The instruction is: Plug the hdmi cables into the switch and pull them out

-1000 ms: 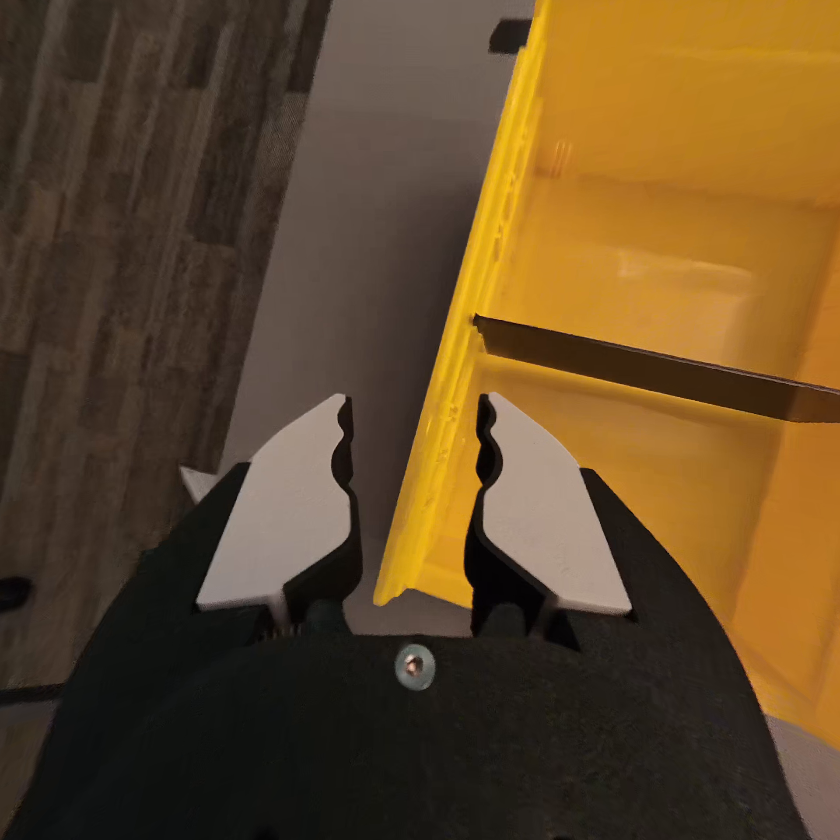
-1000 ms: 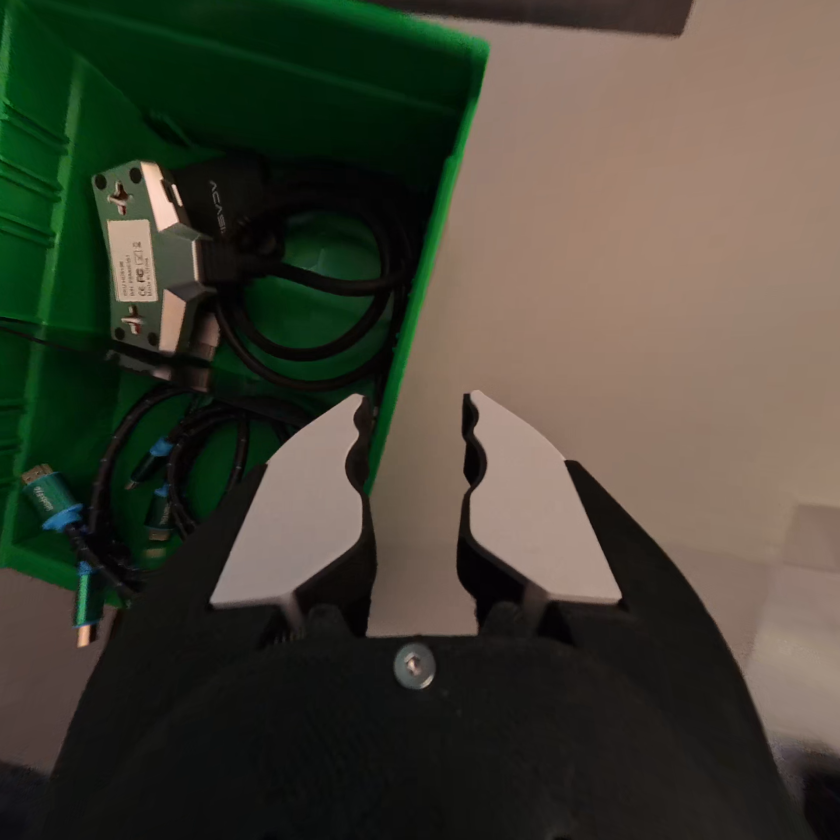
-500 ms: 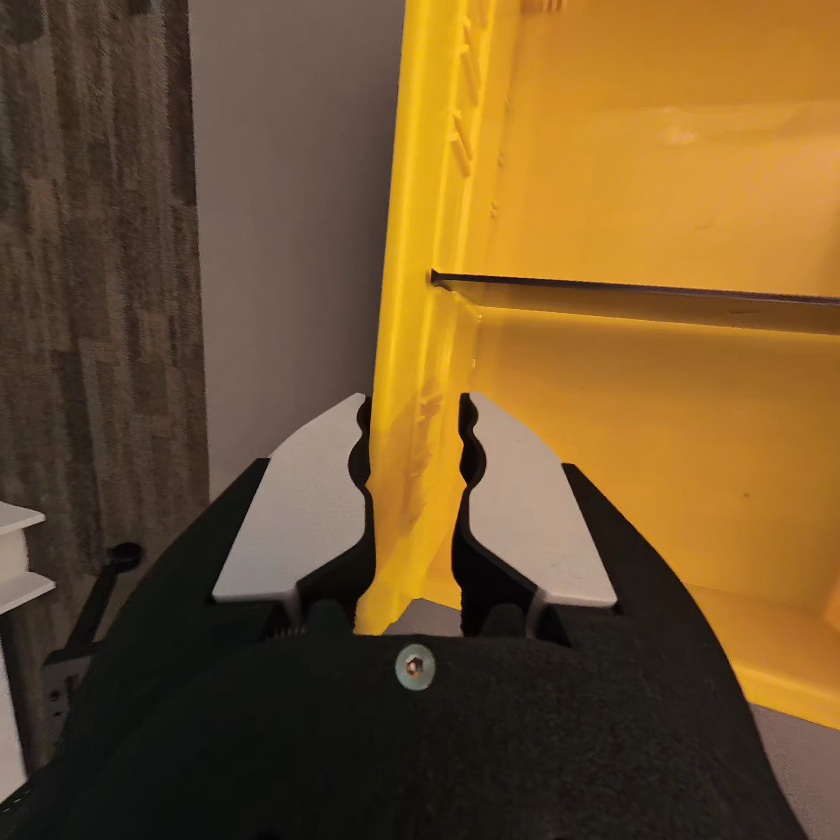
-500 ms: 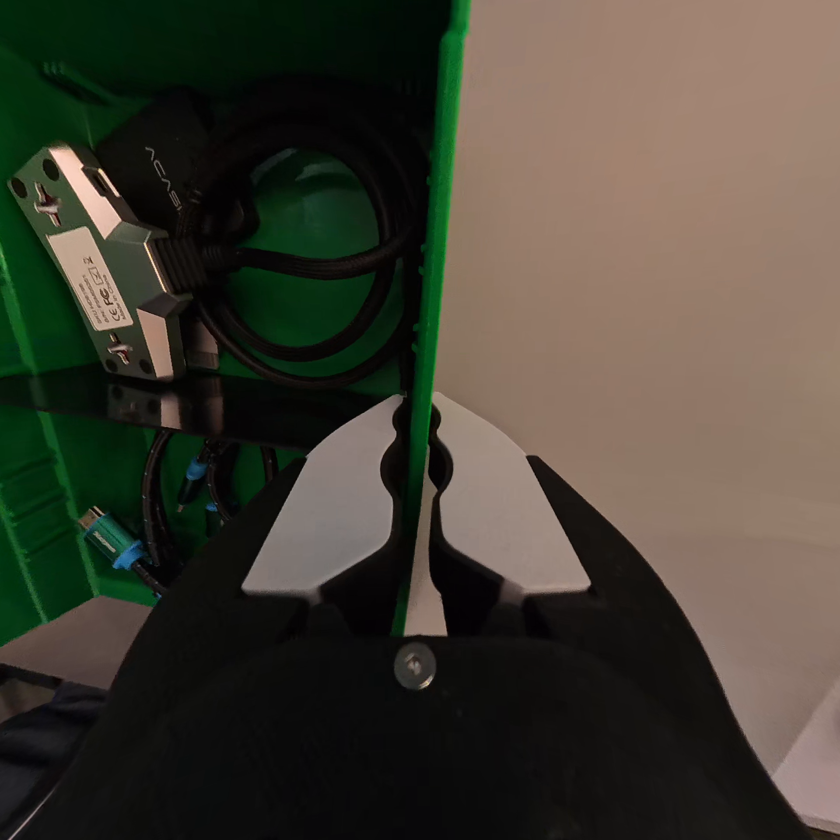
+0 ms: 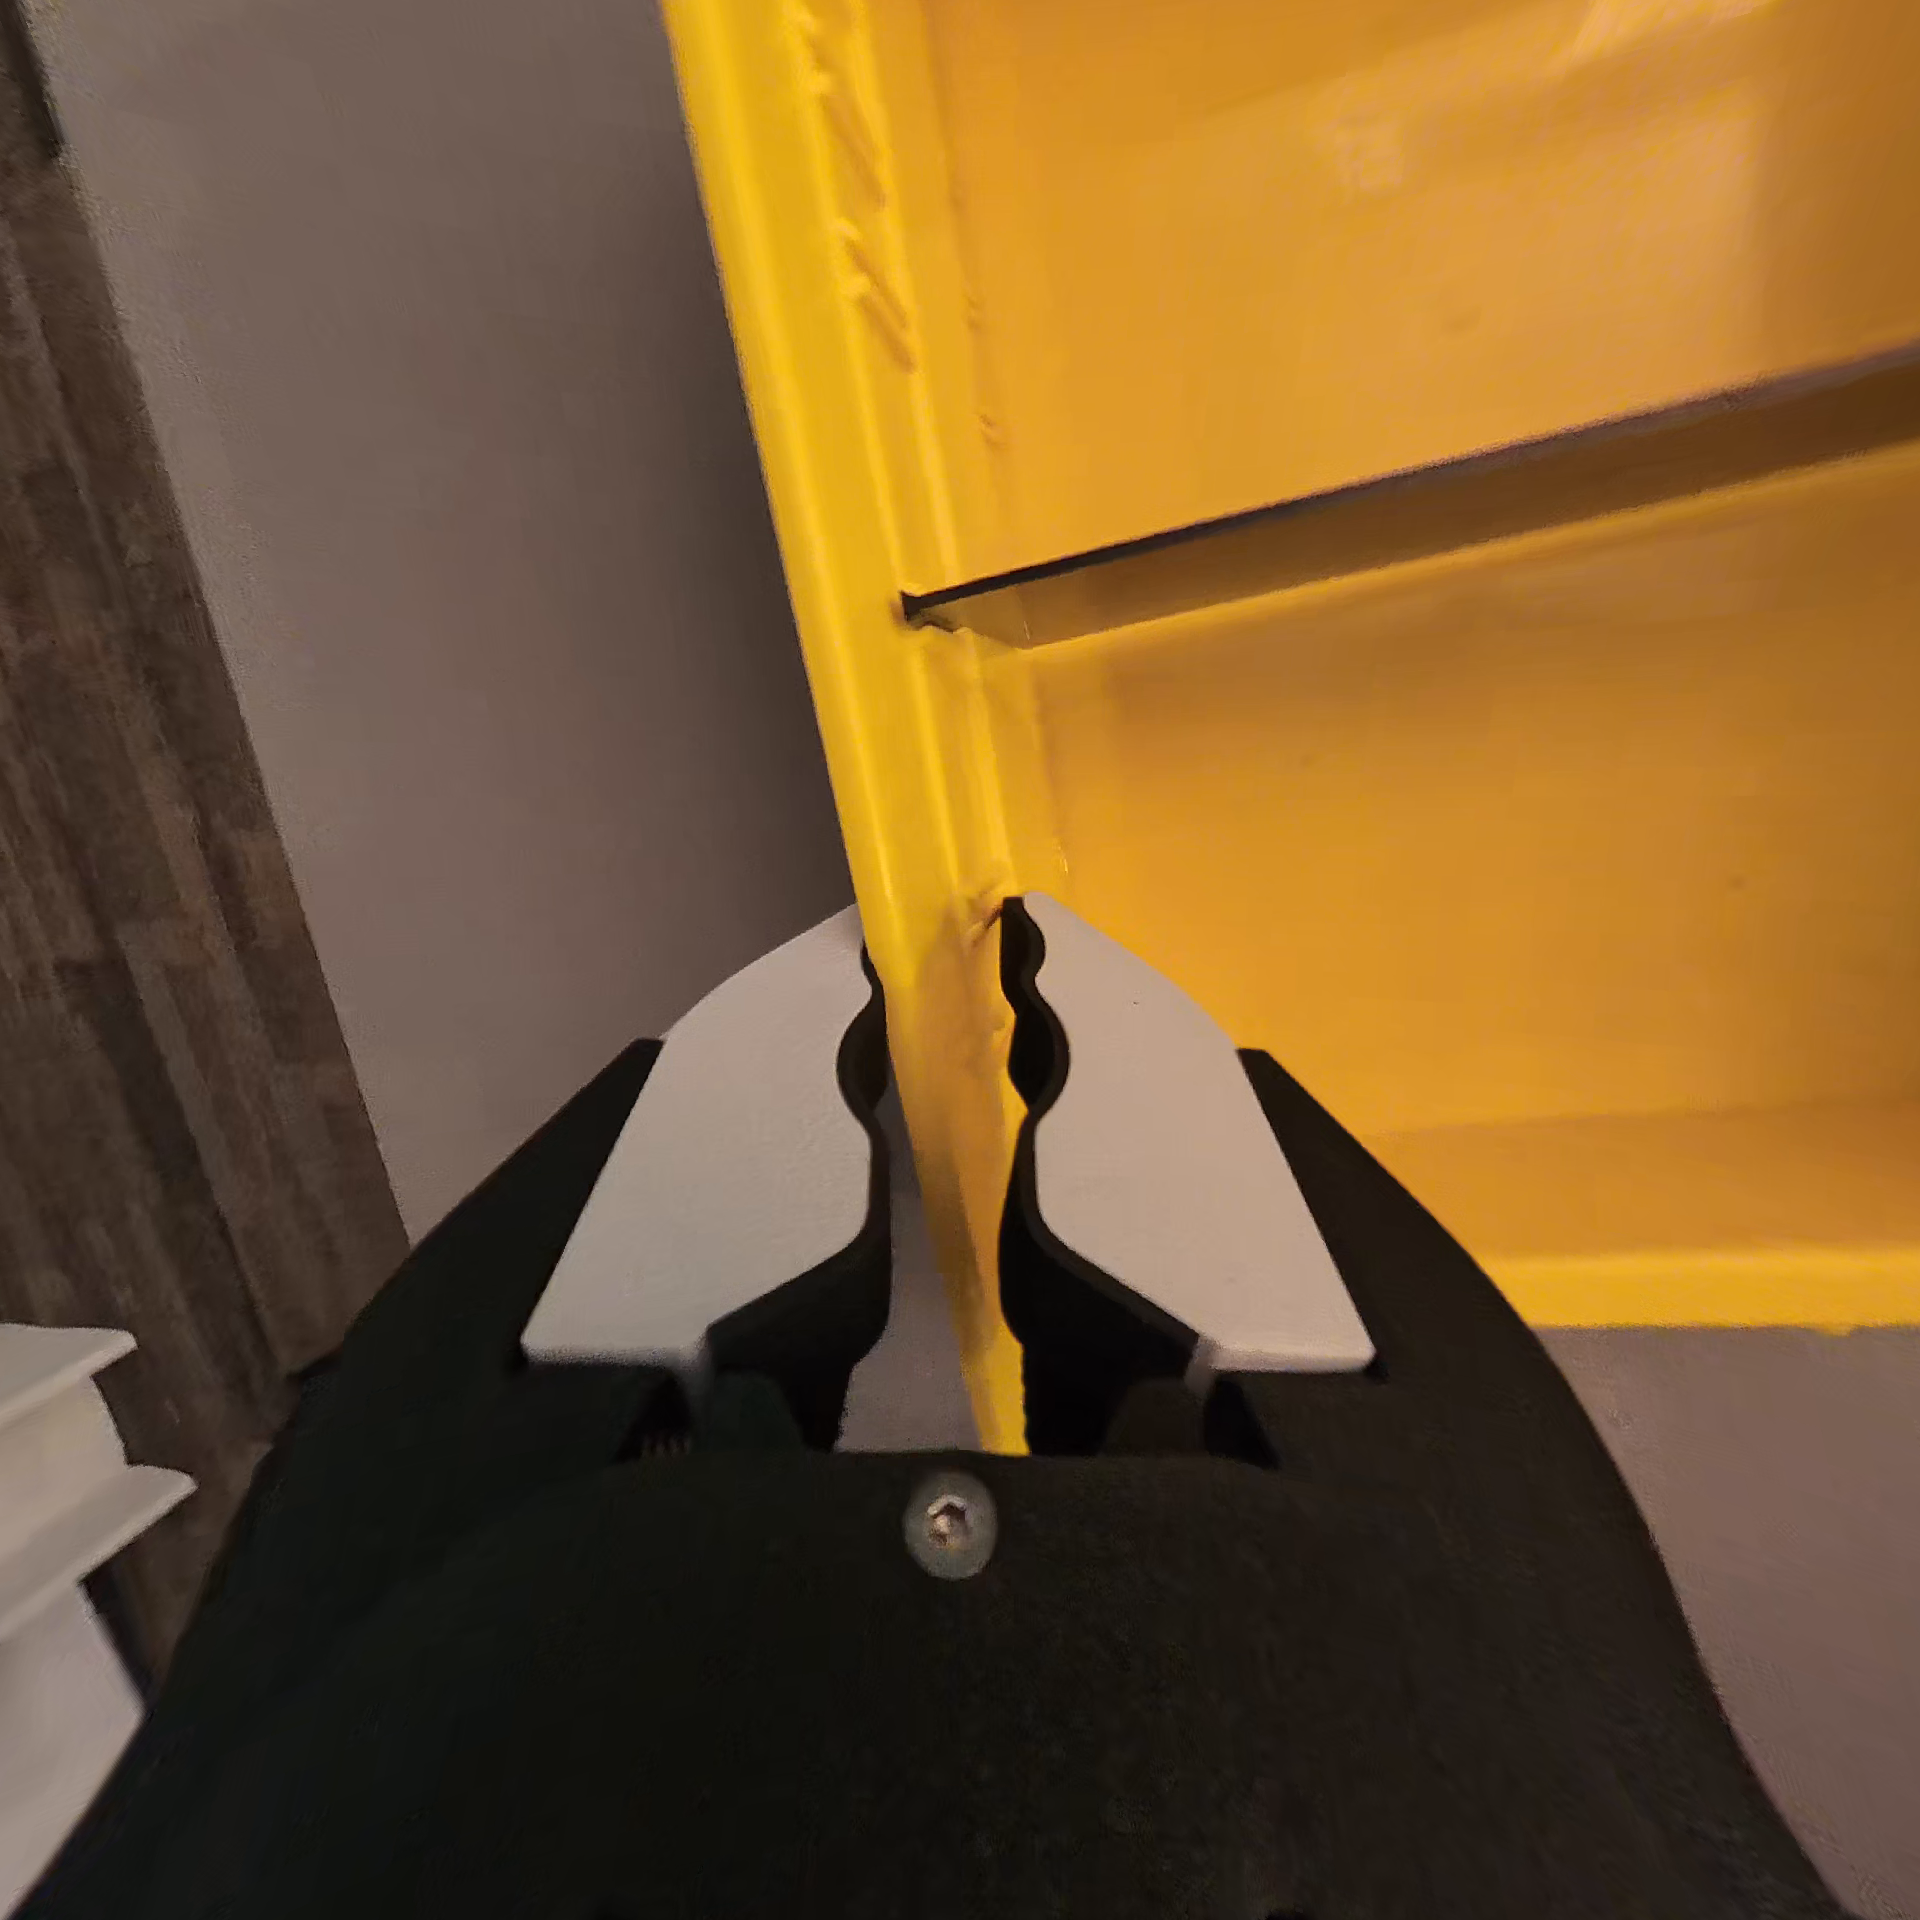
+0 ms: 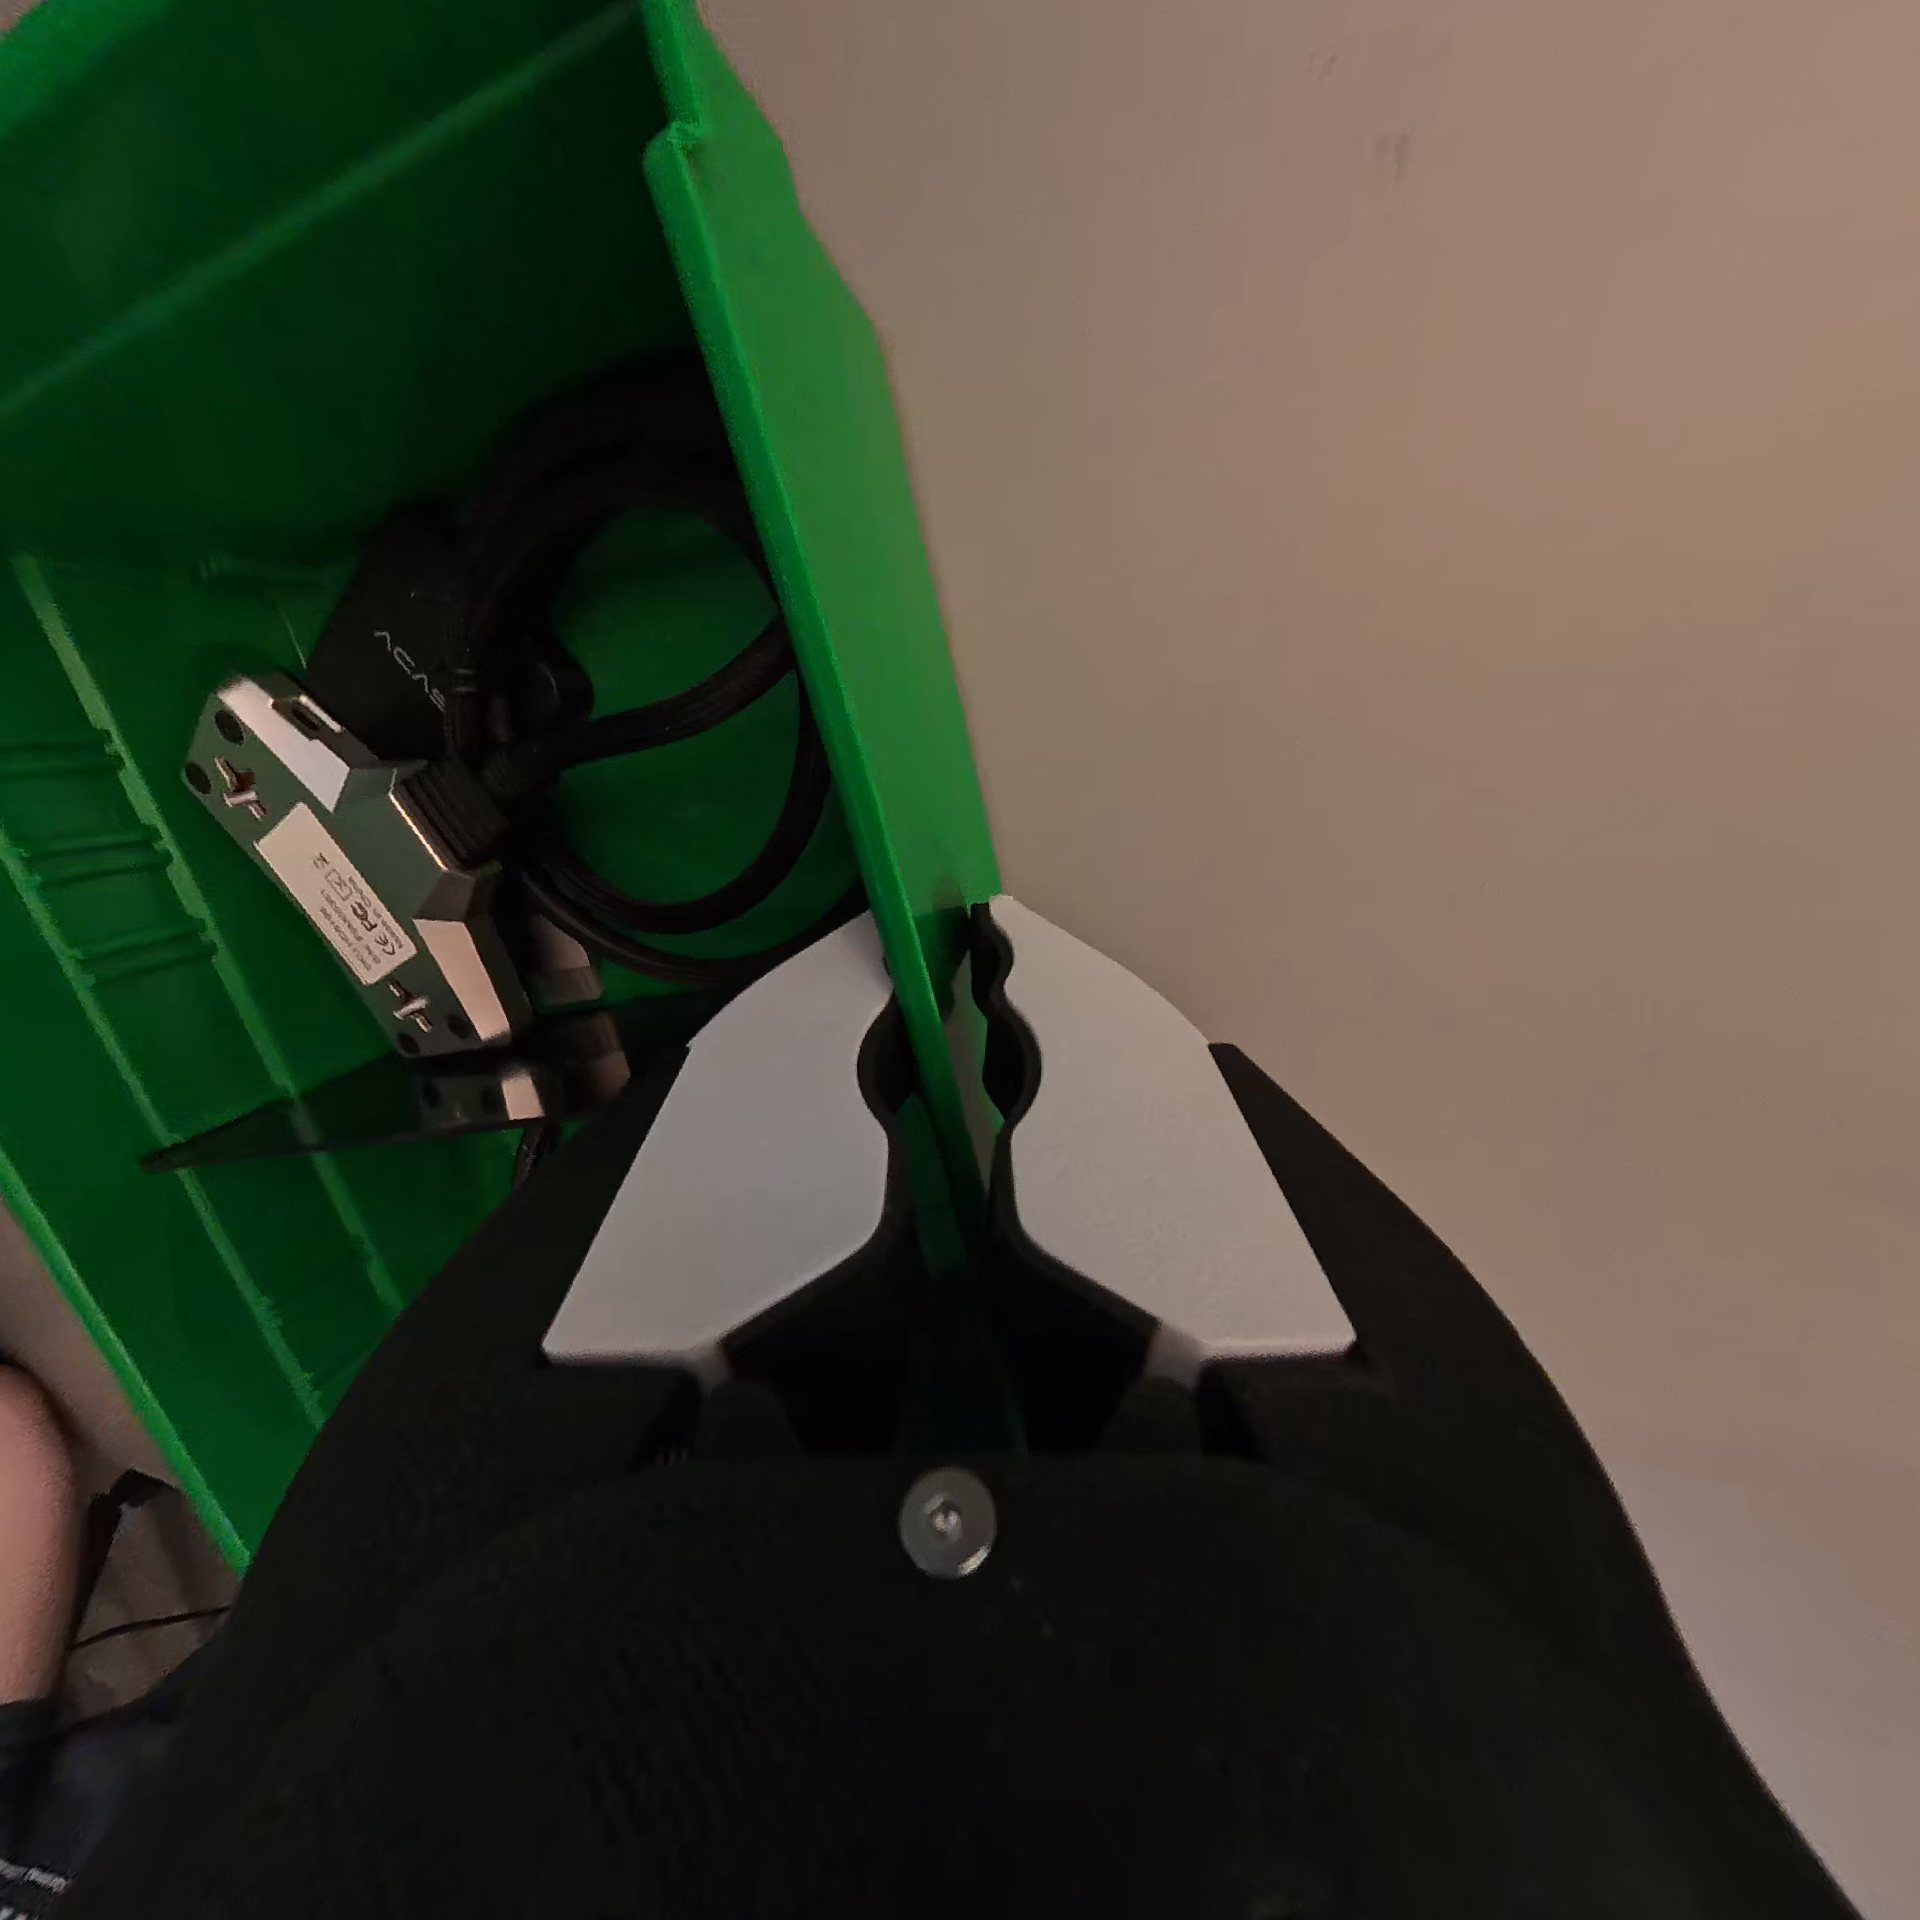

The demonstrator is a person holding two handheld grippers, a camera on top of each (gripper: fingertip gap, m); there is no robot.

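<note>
The left gripper (image 5: 940, 935) has its jaws pinching the left wall of a yellow bin (image 5: 894, 644), the wall running up between the two fingers. Left of that wall lies bare grey surface (image 5: 468, 520), open room up to its edge, with patterned floor (image 5: 114, 727) beyond. A dark divider (image 5: 1455, 540) slots into the wall just ahead of the fingertips and crosses the bin; both compartments on view show only yellow plastic.

The right gripper (image 6: 935, 935) has its jaws pinching the right wall of a green bin (image 6: 831, 520), which appears tilted in the view. To the right of this wall the pale surface (image 6: 1455, 623) is open.

Inside the green bin, in the far compartment, the switch (image 6: 353, 883) lies as a grey metal block with a white label and screw slots facing up. Black braided hdmi cables (image 6: 707, 748) coil beside it against the gripped wall, at least one meeting the switch's side; whether it is fully plugged in cannot be told. A dark divider (image 6: 343, 1127) crosses the bin just below the switch.
</note>
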